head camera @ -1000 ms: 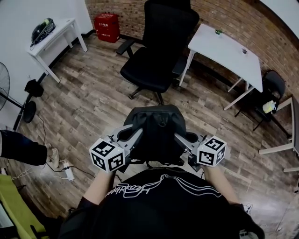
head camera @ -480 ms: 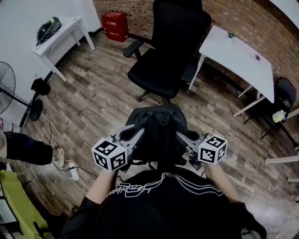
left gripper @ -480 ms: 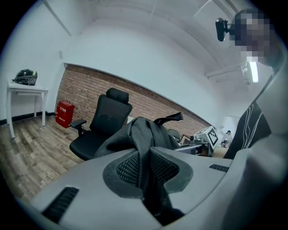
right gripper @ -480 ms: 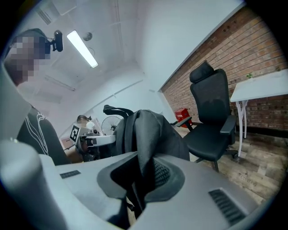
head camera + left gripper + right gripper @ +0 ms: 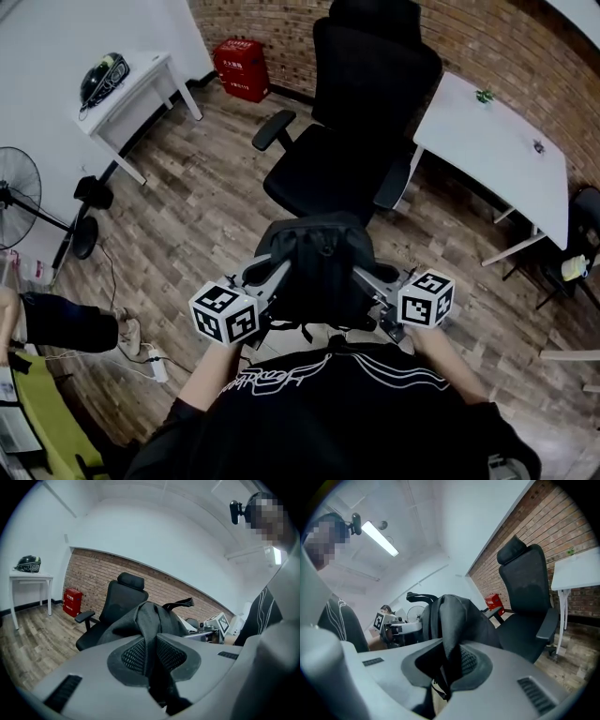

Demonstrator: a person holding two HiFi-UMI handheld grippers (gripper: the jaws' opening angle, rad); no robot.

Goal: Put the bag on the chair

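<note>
A dark grey bag (image 5: 319, 267) hangs in the air between both grippers, just in front of the person's chest. My left gripper (image 5: 274, 277) is shut on the bag's left side; its fabric (image 5: 149, 620) is pinched between the mesh pads. My right gripper (image 5: 364, 278) is shut on the bag's right side, with cloth (image 5: 454, 616) folded between its pads. The black office chair (image 5: 356, 150) stands just beyond the bag with its seat facing me; it also shows as the chair (image 5: 112, 611) in the left gripper view and the chair (image 5: 529, 606) in the right gripper view.
A white table (image 5: 497, 150) stands right of the chair. At the left a small white table (image 5: 131, 89) carries a helmet (image 5: 101, 75). A red box (image 5: 242, 67) sits by the brick wall. A floor fan (image 5: 28, 202) and a power strip (image 5: 155, 361) are at the left.
Both grippers have carried the bag forward towards the chair; the chair now sits much closer to the bag. The grip on the bag looks the same.
</note>
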